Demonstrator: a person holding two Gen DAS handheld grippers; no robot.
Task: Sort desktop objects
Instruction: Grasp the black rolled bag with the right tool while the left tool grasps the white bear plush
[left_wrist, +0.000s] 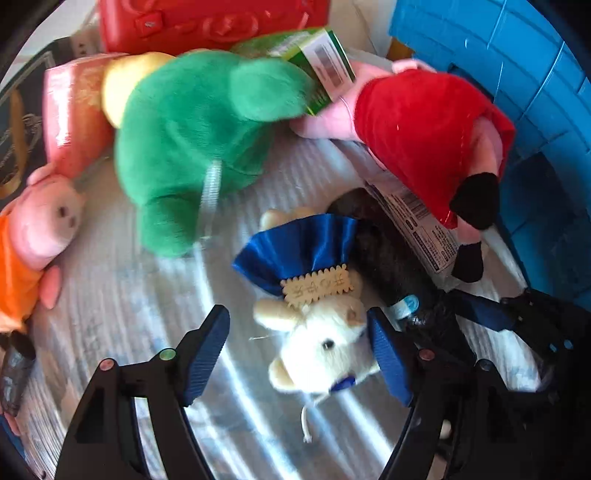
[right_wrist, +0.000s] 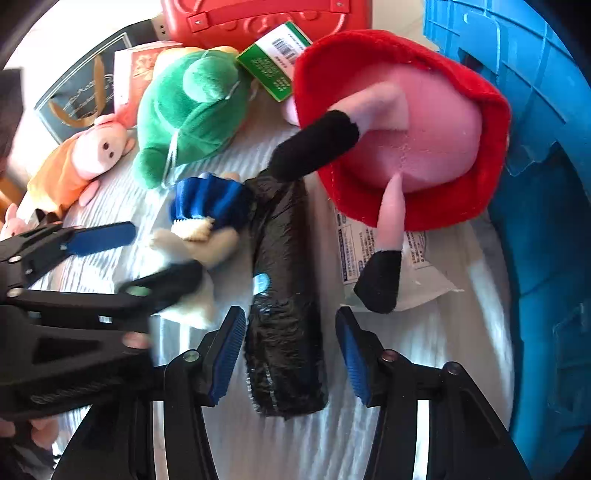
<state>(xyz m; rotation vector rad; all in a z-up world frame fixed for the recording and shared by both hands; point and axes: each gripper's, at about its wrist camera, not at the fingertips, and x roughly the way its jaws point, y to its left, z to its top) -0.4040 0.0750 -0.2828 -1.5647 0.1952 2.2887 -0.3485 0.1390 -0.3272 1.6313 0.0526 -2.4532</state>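
A small cream plush bear (left_wrist: 325, 347) in a blue dress lies on the striped cloth. My left gripper (left_wrist: 299, 356) is open with the bear's head between its fingers; it also shows in the right wrist view (right_wrist: 147, 254). A black roll of bags (right_wrist: 284, 295) lies beside the bear. My right gripper (right_wrist: 290, 354) is open around the roll's near end; it shows at the right of the left wrist view (left_wrist: 491, 314). A pig plush in a red dress (right_wrist: 406, 125) lies on a white packet (right_wrist: 417, 273). A green plush (left_wrist: 184, 125) and an orange-shirted pig plush (left_wrist: 33, 236) lie further left.
A blue plastic crate (right_wrist: 546, 184) stands along the right. A red case (left_wrist: 207, 22) is at the back, with a green box (left_wrist: 317, 62), a pink box (left_wrist: 74, 110) and a dark book (right_wrist: 81, 96) beside the plush toys.
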